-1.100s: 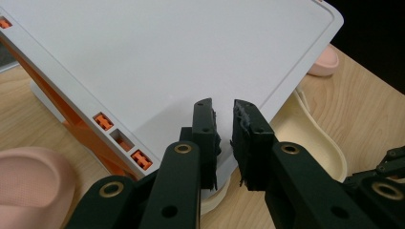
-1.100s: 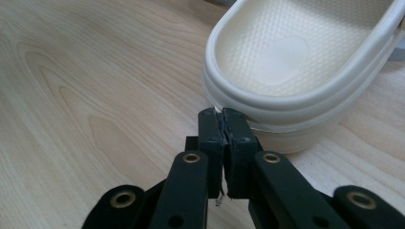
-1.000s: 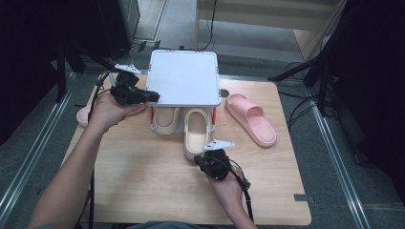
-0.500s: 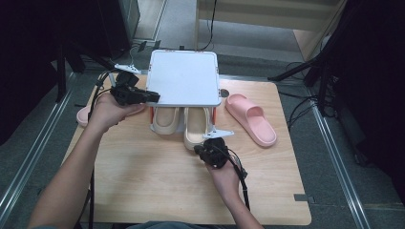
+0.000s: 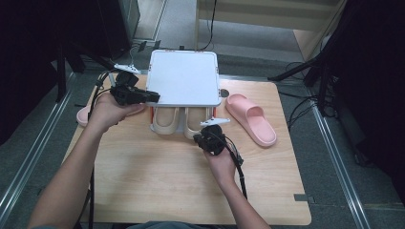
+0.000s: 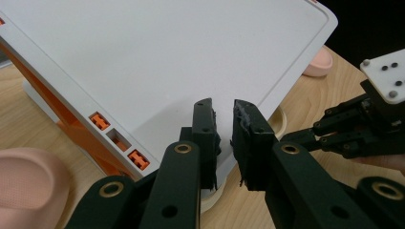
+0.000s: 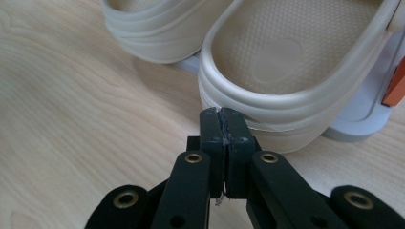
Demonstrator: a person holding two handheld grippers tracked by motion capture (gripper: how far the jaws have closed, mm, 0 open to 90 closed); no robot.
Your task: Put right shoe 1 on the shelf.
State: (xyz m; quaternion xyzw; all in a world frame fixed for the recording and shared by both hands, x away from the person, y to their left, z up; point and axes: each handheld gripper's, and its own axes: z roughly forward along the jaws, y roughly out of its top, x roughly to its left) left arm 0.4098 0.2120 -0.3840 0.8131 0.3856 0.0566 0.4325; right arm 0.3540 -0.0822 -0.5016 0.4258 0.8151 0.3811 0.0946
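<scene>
— What was the biggest thing on the wooden table (image 5: pixel 157 181)?

— A white shoe rack (image 5: pixel 184 76) with a flat top shelf and orange fittings, standing at the far middle. Under that shelf sat two beige slippers side by side, the left beige slipper (image 5: pixel 165 119) and the right beige slipper (image 5: pixel 196 121), heels toward the person.

— Other shoes?

— One pink slipper (image 5: pixel 250 118) lay just right of the rack, and another pink slipper (image 5: pixel 86 114) lay at the table's left edge, mostly behind the left hand.

— And the grippers?

— The left gripper (image 5: pixel 143 97) sat at the shelf's near-left corner, its jaws a narrow gap apart with the shelf's edge running between them; I couldn't tell whether the pads pressed on it. The right gripper (image 7: pixel 223 126) had its jaws fully together, holding nothing, tips touching the heel of the right beige slipper.
</scene>
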